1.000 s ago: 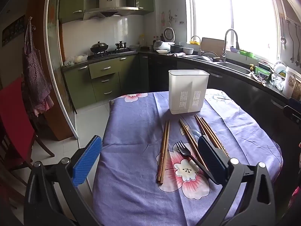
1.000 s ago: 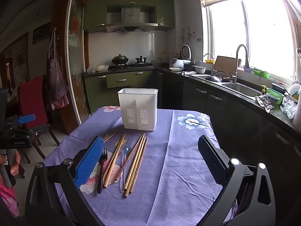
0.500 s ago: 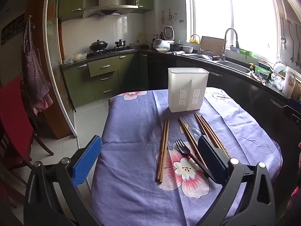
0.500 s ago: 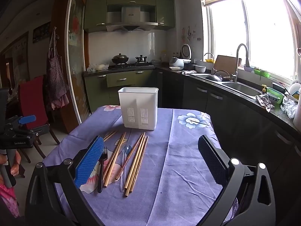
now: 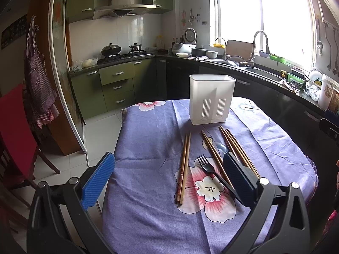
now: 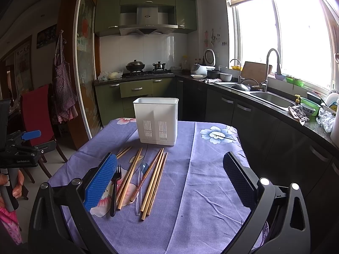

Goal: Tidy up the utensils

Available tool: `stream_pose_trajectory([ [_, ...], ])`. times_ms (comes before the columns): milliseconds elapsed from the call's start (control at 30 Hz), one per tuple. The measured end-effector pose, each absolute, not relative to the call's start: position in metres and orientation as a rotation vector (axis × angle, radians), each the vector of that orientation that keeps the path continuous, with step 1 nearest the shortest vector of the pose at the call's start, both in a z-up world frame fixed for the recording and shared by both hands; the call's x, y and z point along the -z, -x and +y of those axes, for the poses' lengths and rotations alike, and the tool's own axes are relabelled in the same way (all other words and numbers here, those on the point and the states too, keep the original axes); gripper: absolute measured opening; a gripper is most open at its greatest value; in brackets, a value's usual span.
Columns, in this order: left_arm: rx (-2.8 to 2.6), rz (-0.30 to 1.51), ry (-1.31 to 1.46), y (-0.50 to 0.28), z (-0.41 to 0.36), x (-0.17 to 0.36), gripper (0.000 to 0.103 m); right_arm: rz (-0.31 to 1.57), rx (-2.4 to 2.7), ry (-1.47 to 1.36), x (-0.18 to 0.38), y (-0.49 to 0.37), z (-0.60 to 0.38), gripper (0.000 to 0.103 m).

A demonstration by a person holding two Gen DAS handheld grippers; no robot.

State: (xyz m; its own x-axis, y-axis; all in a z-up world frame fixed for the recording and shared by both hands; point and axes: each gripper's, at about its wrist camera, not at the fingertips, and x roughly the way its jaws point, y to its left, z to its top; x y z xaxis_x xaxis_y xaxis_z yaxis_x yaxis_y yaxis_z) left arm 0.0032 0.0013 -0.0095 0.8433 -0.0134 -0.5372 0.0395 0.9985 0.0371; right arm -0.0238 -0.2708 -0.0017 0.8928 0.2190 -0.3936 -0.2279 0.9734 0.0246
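Note:
A white slotted utensil holder (image 5: pixel 211 99) (image 6: pixel 156 120) stands upright at the far side of the table. In front of it lie several wooden chopsticks (image 5: pixel 184 165) (image 6: pixel 153 180), a black plastic fork (image 5: pixel 208 168) (image 6: pixel 115 188) and a clear spoon (image 6: pixel 141 182) on the purple flowered cloth (image 5: pixel 148 148). My left gripper (image 5: pixel 169 177) is open and empty, above the near part of the table, with the chopsticks between its fingers. My right gripper (image 6: pixel 169 177) is open and empty, its left finger beside the fork.
The table's left edge drops to a tiled floor (image 5: pixel 99 131). A red chair (image 5: pixel 14 131) stands at the left. Dark cabinets and a sink counter (image 6: pixel 271 101) run along the right. The left gripper's handle shows at the right wrist view's left edge (image 6: pixel 19 150).
The left wrist view has shifted slightly: the holder and utensils sit a little lower and nearer. The right gripper has barely moved. Both stay open.

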Motion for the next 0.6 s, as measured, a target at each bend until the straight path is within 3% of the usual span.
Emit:
stream_pose_trajectory([
  [600, 0.026, 0.586, -0.051, -0.0042, -0.0014, 0.0165, 0.097, 0.409, -0.235, 0.023, 0.0030, 0.0232, -0.2699, 0.099],
])
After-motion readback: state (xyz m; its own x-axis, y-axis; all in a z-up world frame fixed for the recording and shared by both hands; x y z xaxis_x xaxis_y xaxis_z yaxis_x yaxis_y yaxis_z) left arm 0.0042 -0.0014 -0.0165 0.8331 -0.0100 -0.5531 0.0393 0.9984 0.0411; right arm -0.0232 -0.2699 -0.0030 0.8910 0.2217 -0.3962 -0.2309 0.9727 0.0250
